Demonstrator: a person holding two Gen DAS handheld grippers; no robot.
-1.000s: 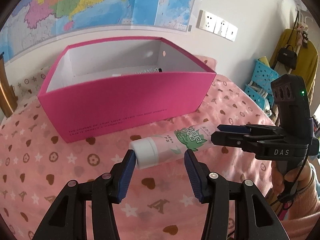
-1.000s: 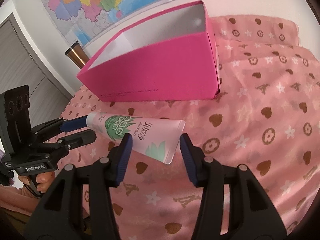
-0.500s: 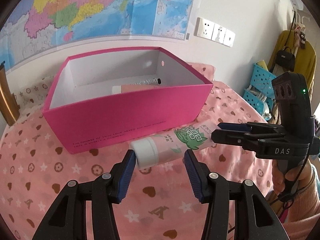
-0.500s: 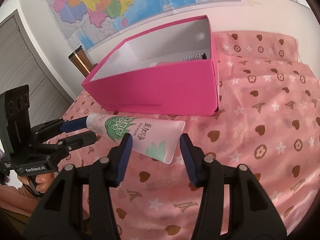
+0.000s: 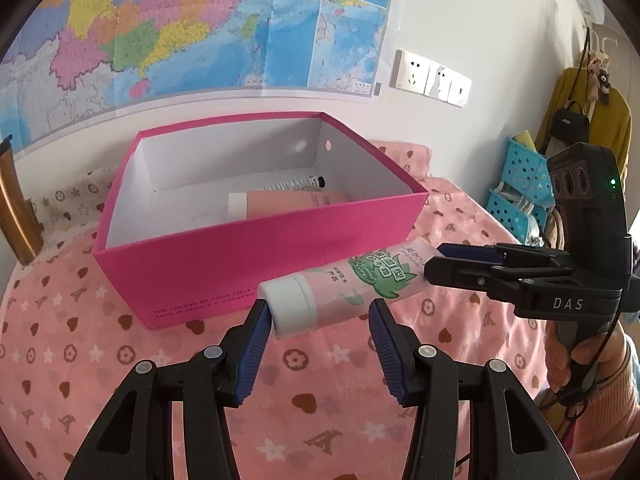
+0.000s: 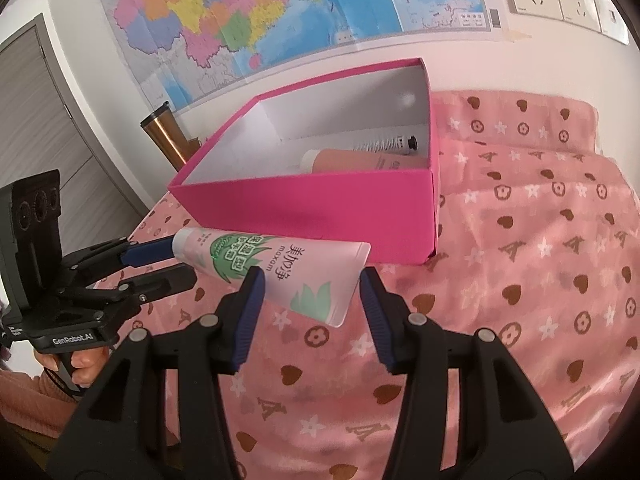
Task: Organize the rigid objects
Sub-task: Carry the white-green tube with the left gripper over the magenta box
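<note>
Tube (image 5: 344,286) lifted in front of pink box (image 5: 256,264), over pink cloth (image 6: 540,280); long axis approx level, cap end (image 5: 290,306) twd left gripper (image 5: 320,334), flat crimped end twd right gripper (image 6: 310,306). Both grippers set wide around tube ends; firm contact hard to judge. Two tubes (image 5: 286,204) in box, partly hidden by wall.

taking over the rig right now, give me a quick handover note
Right hand-held gripper: shut across the flat end of the green-leaf tube, holding it above the cloth.
Left hand-held gripper: jaws apart around the cap end; the cap touches one finger only, so it looks like a steadying hold, not a grip.
Box: open, just behind the tube.
Done: a peach tube and a thin tube lie in the box.
Left: carry the green-leaf tube over the near wall and release it inside.
</note>
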